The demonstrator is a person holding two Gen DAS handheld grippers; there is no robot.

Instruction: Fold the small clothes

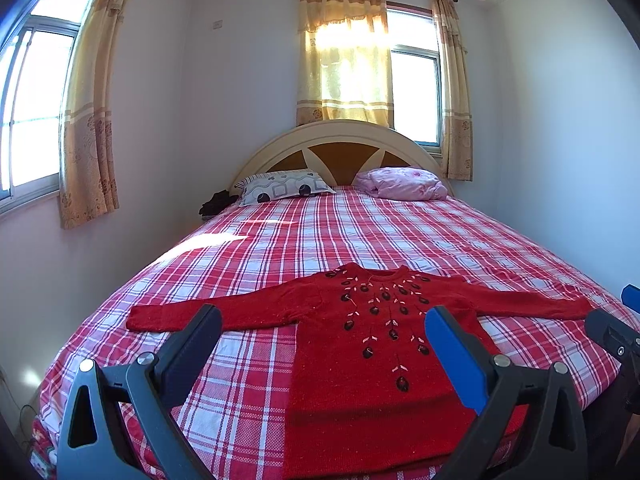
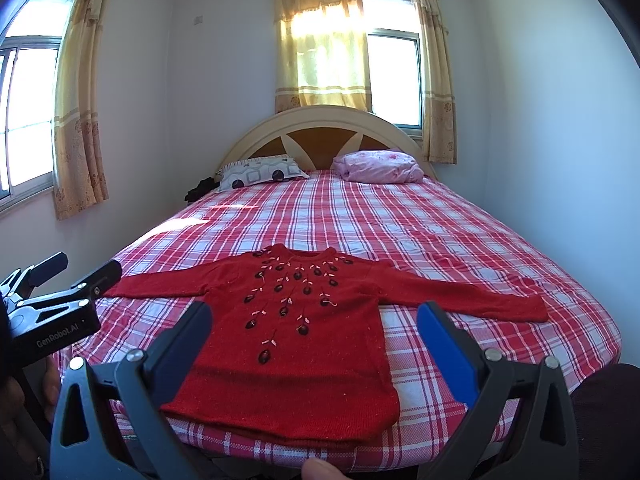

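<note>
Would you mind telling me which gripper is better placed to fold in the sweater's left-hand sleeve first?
Left, probably: the left gripper, open, hovers beside that sleeve of the sweater, while the right gripper hangs open over its body.

1. A bed (image 1: 360, 232) with a red-and-white checked sheet fills the room's middle.
2. At 12 o'clock stands an arched cream headboard (image 1: 340, 140) with brown panels.
3. A patterned pillow (image 1: 284, 186) lies at 11 o'clock, a pink bundle (image 1: 404, 184) at 1 o'clock.
4. White walls (image 1: 560, 120) carry two windows (image 1: 414, 92) with yellow curtains (image 1: 344, 52); sunlight falls at 10 o'clock.
</note>
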